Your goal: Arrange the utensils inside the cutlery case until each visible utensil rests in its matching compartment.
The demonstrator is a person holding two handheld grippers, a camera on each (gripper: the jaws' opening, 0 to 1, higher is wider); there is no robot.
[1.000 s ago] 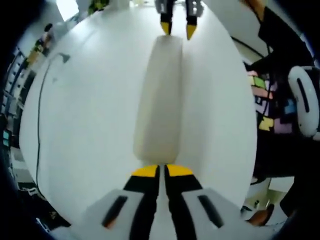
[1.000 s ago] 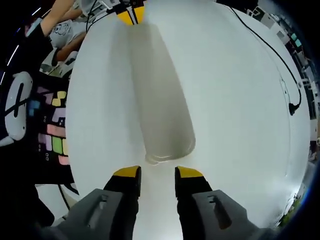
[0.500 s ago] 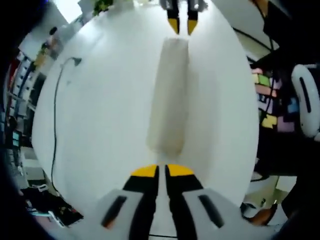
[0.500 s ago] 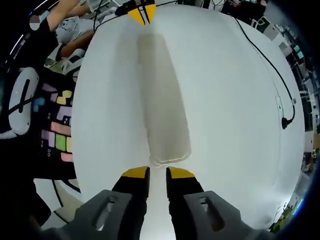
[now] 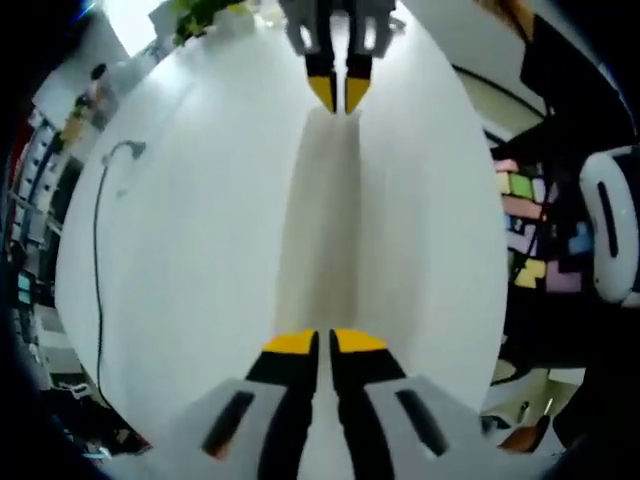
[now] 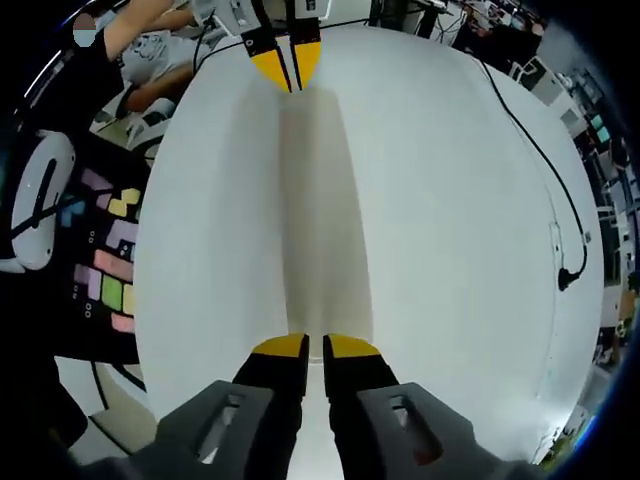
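white table (image 5: 180,250) carries a long pale case (image 5: 322,220) along its middle. left gripper (image 5: 325,342) clenched at one end, right gripper (image 6: 304,346) nearly closed at the other; grip on the case unclear. risk: uneven pull slides it toward an edge.

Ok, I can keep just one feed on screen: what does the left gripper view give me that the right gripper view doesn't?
Left gripper view, not the right: green leaves at the table's far edge.

Right gripper view, not the left: a person's arm past the table, and desks with screens in the room behind.

Both: the white table, the long pale case with the left gripper at one end and the right gripper at the other, the black cable and the coloured blocks.
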